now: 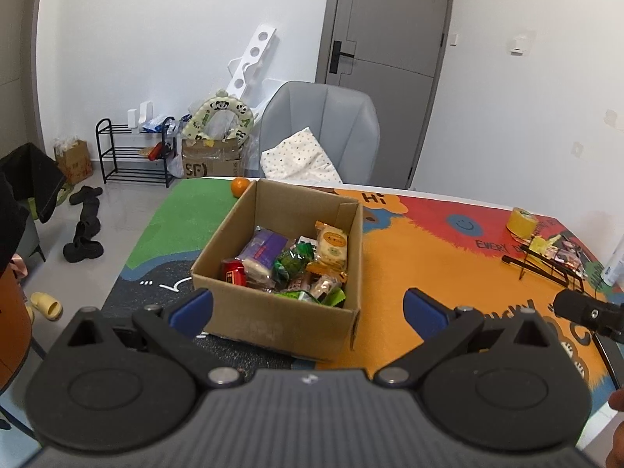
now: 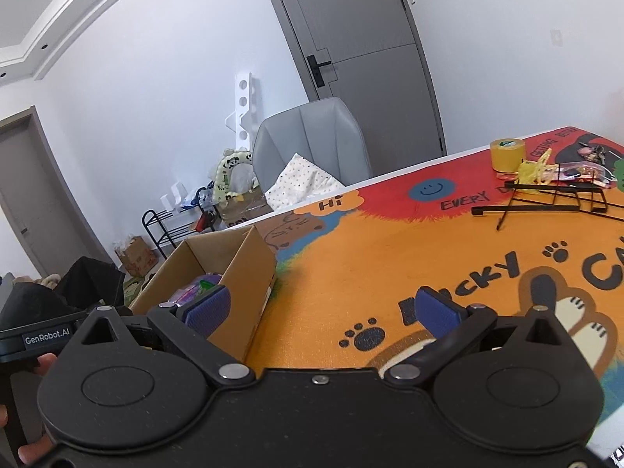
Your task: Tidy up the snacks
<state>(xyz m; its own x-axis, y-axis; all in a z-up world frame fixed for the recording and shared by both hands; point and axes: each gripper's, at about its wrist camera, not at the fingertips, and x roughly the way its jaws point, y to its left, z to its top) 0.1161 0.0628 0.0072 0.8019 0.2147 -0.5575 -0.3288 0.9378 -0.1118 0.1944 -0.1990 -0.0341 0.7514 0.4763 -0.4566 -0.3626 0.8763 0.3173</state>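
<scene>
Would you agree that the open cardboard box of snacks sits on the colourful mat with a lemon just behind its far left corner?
Not quite: the fruit behind the far left corner of the cardboard box is an orange, not a lemon, as the left wrist view shows. The box is open, holds snacks, and sits on the colourful mat.

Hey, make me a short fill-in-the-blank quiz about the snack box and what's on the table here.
1. The snacks lie inside an open ____ box.
2. The round fruit behind the box is an ____.
3. The roll of tape at the table's far end is ____ in colour.
4. The left gripper holds ____ between its fingers.

Missing words: cardboard; orange; yellow; nothing
</scene>
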